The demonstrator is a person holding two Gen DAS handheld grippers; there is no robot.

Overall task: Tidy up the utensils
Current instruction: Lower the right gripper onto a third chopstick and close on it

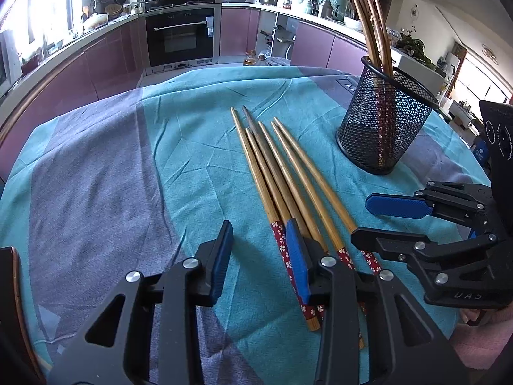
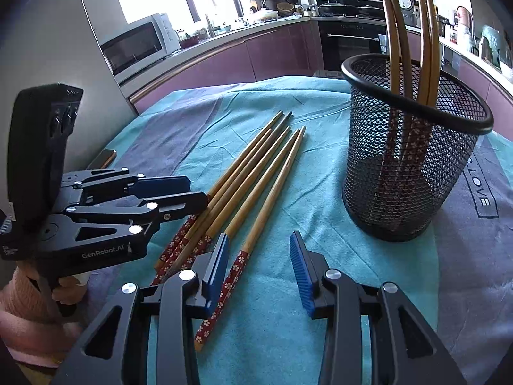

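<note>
my left gripper (image 1: 259, 256) & right gripper (image 2: 259, 272) both have jaws released, nothing held. loose chopsticks (image 1: 288, 179) lie mid-desk beside the mesh holder (image 2: 413, 160), bunched tight, so i could pinch two or roll them, or knock the holder.

Cloth-covered table (image 1: 96, 166): chopsticks (image 1: 282, 173), mesh holder (image 1: 381, 122).

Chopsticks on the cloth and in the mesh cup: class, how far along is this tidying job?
Done: four chopsticks already stand in the mesh cup. In hand: nothing. The left gripper and the right gripper are both open and empty, low over the decorated ends of the pile. Left: six loose chopsticks lie side by side on the tablecloth, beside the cup. Roughly under halfway.
</note>
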